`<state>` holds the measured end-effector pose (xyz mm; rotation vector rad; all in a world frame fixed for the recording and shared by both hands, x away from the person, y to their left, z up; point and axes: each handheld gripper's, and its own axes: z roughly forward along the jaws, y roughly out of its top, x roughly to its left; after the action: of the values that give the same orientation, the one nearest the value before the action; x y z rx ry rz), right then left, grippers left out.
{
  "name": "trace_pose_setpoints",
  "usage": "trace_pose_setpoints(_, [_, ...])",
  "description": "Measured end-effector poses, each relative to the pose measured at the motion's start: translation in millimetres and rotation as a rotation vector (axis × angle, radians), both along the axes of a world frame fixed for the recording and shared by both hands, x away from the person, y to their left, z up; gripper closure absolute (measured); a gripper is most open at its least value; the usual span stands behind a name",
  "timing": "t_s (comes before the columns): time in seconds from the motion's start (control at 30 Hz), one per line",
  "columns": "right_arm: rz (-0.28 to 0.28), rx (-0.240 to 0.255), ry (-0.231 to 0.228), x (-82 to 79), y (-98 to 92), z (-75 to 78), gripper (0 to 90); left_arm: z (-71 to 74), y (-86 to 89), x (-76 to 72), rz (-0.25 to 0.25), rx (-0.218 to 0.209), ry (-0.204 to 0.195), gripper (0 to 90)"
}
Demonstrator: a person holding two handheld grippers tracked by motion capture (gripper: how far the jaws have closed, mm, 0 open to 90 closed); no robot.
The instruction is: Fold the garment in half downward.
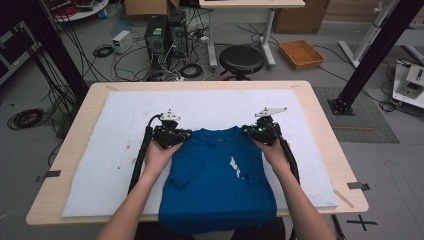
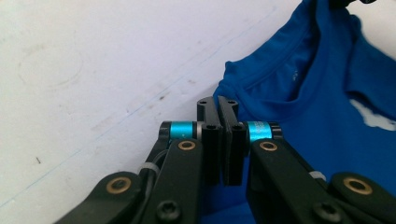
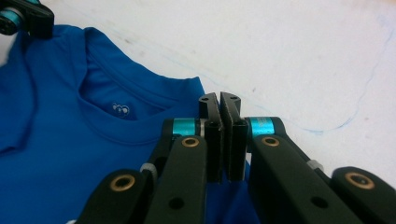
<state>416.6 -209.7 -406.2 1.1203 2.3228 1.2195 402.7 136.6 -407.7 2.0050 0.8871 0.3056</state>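
Observation:
A blue T-shirt point(image 1: 220, 175) with a small white print lies front up on a white mat point(image 1: 115, 130), its hem hanging over the table's front edge. My left gripper point(image 1: 188, 134) is shut on the shirt's left shoulder, and my right gripper point(image 1: 248, 130) is shut on the right shoulder. In the left gripper view the jaws of my left gripper point(image 2: 218, 100) meet at the shoulder seam, with blue cloth point(image 2: 317, 107) running under them. In the right gripper view my right gripper point(image 3: 219, 97) pinches the other shoulder corner beside the collar point(image 3: 116, 121). The neckline sags between the two grips.
The mat covers most of a wooden table point(image 1: 75, 125). Beyond the far edge stand a black stool point(image 1: 241, 59), computer towers point(image 1: 165, 32) with cables, and an orange basket point(image 1: 301, 53). Black frame posts rise at both sides.

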Motion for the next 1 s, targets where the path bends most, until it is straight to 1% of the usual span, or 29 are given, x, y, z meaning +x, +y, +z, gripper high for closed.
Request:
trace_pose_setpoints(0.1, [0.014,0.021,-0.041,-21.3,-2.2,10.1,88.7,9.5,4.2,-20.7,-0.028,-0.011,-0.037,88.2])
trace_pose_setpoints(0.17, [0.022,0.005,-0.076,-40.5,-3.2,14.4,88.7,13.8,7.3,-38.2,-0.05,-0.014,-0.068,88.2])
trace_pose_setpoints(0.27, [0.03,0.012,-0.113,-71.7,-6.9,16.9,88.7,16.8,10.0,-65.6,-0.084,-0.006,-0.1,88.1])
trace_pose_setpoints(0.3, [0.037,0.004,-0.127,-81.9,-8.2,16.8,88.7,17.1,10.6,-74.9,-0.095,0.001,-0.107,88.2])
trace_pose_setpoints(0.37, [0.037,0.004,-0.138,-102.3,-11.4,14.9,88.6,15.8,10.9,-92.8,-0.12,0.01,-0.118,88.1])
trace_pose_setpoints(0.47, [0.045,-0.001,-0.14,-130.8,-13.8,6.6,88.6,11.9,10.2,-118.7,-0.147,0.031,-0.131,88.1])
trace_pose_setpoints(0.5, [0.054,-0.016,-0.148,-139.7,-14.1,2.7,88.6,9.8,10.3,-126.4,-0.157,0.037,-0.134,88.1])
trace_pose_setpoints(0.57, [0.058,-0.025,-0.141,-155.9,-14.4,-4.5,88.6,5.1,10.2,-140.0,-0.175,0.055,-0.131,88.1])
trace_pose_setpoints(0.7, [0.075,-0.069,-0.15,-182.0,-13.2,-14.2,88.6,-6.8,7.7,-163.8,-0.207,0.086,-0.123,88.0])
trace_pose_setpoints(0.77, [0.083,-0.087,-0.15,-193.0,-13.4,-16.9,88.6,-13.3,5.5,-175.0,-0.228,0.118,-0.126,88.0])
trace_pose_setpoints(0.8, [0.089,-0.093,-0.144,-197.6,-13.5,-18.5,88.2,-16.9,4.1,-179.8,-0.239,0.138,-0.124,87.9])
trace_pose_setpoints(0.87, [0.11,-0.105,-0.129,-206.2,-14.1,-21.7,87.5,-23.5,2.1,-188.7,-0.259,0.162,-0.115,87.4])
trace_pose_setpoints(0.9, [0.117,-0.113,-0.132,-210.6,-14.4,-22.9,85.2,-25.9,1.6,-192.0,-0.264,0.179,-0.109,86.6])
trace_pose_setpoints(0.93, [0.122,-0.115,-0.129,-214.5,-14.9,-23.7,79.5,-27.6,1.5,-194.4,-0.258,0.195,-0.11,84.9])
trace_pose_setpoints(0.97, [0.122,-0.108,-0.12,-218.3,-16.0,-23.8,78.7,-28.3,2.3,-195.7,-0.249,0.205,-0.109,79.1])
trace_pose_setpoints(1.0, [0.126,-0.103,-0.121,-221.4,-17.3,-23.3,77.2,-27.8,4.1,-195.8,-0.247,0.204,-0.103,74.7])
